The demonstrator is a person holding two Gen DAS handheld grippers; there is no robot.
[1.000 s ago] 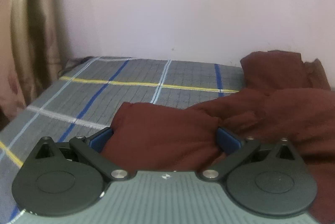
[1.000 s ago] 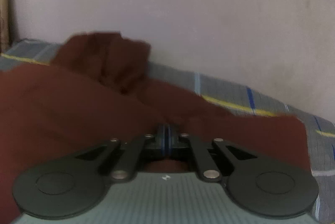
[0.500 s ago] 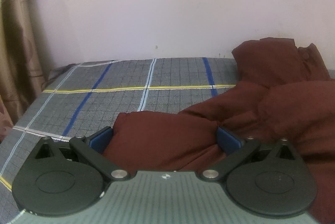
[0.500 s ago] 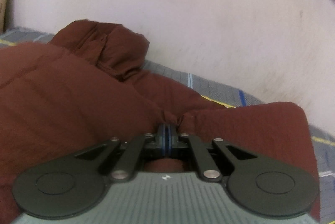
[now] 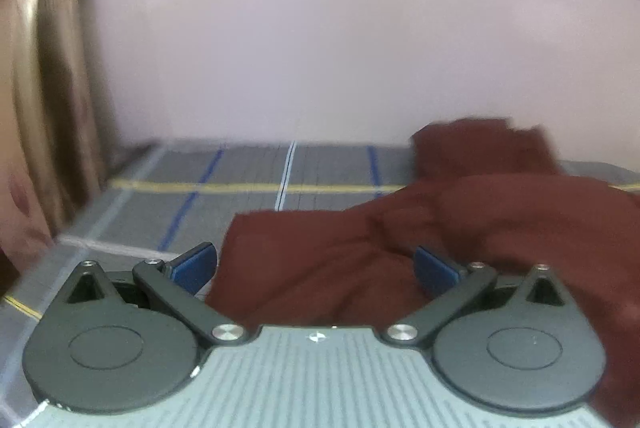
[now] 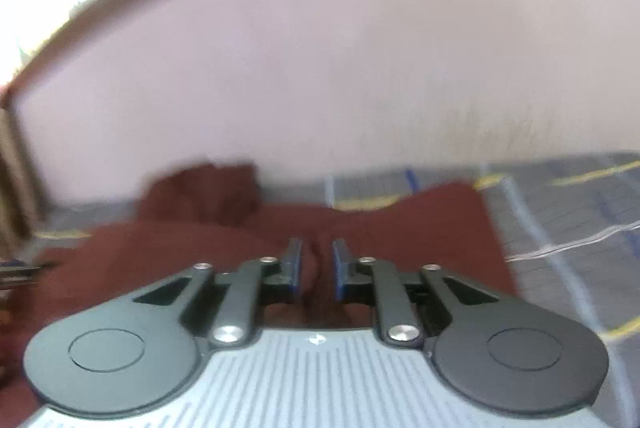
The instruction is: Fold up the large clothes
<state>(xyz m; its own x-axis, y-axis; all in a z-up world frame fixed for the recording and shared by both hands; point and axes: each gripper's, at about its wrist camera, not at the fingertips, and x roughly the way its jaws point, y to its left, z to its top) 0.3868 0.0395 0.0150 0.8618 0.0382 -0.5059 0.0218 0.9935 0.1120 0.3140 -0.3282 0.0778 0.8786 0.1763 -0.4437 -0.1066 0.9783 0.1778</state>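
Grey checked sheet with blue, yellow and white lines covers the bed [image 5: 248, 179], which runs back to a plain pale wall [image 5: 320, 47]; a curtain [image 5: 36, 107] hangs at the left edge of the left view. On the bed lies the task's thing, a dark red jacket [image 5: 500, 220], bulky and quilted in look, spread from the near side toward the wall, with what appears to be its hood or collar bunched at the far end. Both views are blurred, so seams and fastenings cannot be made out. Judged from its puffed folds, the jacket is soft, light for its bulk and springy; it will likely slump and slide on itself, so a fold may not stay flat without pressing. Best hold would be at a hem, cuff or sleeve edge, where the padding thins, rather than on the thick body. The left tool [image 5: 316, 264] stands wide, a rounded corner of jacket between its fingers, pads not pressing. The right tool [image 6: 316, 264] stands narrow and its jaws are opening; a fold of cloth sits in the gap, apparently let go.
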